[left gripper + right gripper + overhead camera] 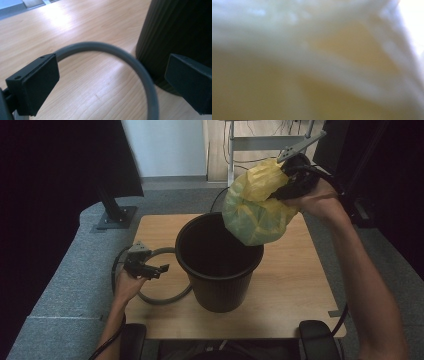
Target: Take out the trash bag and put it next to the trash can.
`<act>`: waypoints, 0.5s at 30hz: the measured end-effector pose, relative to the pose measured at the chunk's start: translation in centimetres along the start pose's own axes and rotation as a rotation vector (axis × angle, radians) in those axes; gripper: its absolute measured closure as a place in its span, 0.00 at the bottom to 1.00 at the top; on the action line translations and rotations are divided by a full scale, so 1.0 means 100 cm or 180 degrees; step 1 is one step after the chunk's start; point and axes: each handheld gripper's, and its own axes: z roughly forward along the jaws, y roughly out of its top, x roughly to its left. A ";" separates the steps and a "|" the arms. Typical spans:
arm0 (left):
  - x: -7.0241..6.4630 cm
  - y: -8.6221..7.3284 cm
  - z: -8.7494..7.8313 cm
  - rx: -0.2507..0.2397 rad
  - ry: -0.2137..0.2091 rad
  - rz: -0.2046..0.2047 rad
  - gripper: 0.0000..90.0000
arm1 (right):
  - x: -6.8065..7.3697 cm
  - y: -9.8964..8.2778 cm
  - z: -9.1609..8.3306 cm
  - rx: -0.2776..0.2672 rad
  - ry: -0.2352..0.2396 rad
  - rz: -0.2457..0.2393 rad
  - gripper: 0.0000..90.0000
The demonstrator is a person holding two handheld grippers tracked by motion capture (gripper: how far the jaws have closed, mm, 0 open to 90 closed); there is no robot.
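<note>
High view, yellow bag [257, 210], bin [218, 265], unlabelled

blurred yellow bag [317, 75] hides the right tool's jaws.

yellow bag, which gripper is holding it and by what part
The right gripper holds the yellow bag by its bunched top; the left gripper is empty.
</note>
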 end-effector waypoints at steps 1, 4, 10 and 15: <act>0.001 -0.005 0.003 -0.0001 -0.0013 -0.0045 0.00 | -0.002 -0.001 -0.002 -0.0005 -0.0031 0.0005 0.84; 0.004 -0.016 0.008 0.0026 -0.0005 -0.0098 0.00 | -0.008 -0.007 -0.009 0.0009 -0.0137 0.0052 0.83; 0.009 -0.040 0.021 0.0088 0.0043 -0.0160 0.00 | -0.023 -0.027 -0.017 0.0026 -0.0321 0.0237 0.83; 0.014 -0.055 0.026 0.0069 0.0085 -0.0257 0.00 | -0.033 -0.044 -0.020 0.0083 -0.0471 0.0344 0.83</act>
